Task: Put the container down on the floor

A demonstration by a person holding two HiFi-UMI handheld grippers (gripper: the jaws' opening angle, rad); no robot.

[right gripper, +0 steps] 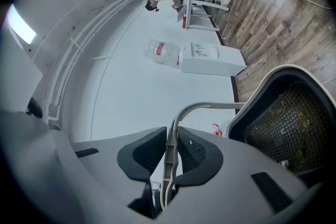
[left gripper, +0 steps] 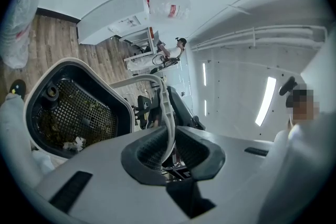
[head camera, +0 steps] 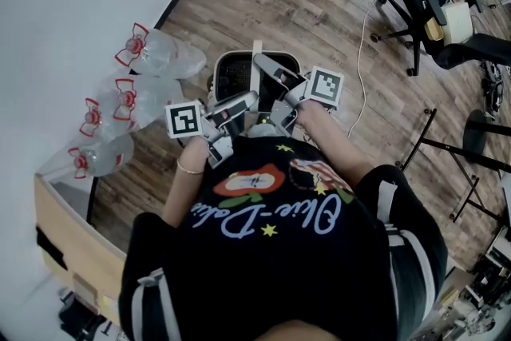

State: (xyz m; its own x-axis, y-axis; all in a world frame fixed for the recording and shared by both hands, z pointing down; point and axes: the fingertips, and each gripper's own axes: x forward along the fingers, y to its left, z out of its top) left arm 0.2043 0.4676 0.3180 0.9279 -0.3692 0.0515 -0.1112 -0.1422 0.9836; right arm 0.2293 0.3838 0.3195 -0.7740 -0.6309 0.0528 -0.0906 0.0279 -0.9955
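Two tools, left tool [head camera: 249,100] and right tool [head camera: 263,64], meet over the container [head camera: 231,74], wood floor [head camera: 319,4] around it.
Left gripper view: jaws clamped on its white handle [left gripper: 167,113]; container lower left.
Right gripper view: same clamp on the handle; container at right.

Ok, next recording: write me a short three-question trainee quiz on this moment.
1. True or false: the left gripper and the right gripper are both shut on the thin white plastic handle of the white-rimmed container with a black mesh insert.
2. What lies in the mesh insert? A) bits of debris B) folded towels C) glass jars
3. Fill in: the clear plastic bags with red print lie on the wooden floor against the white ____.
Key: 1 true; 2 A; 3 wall.
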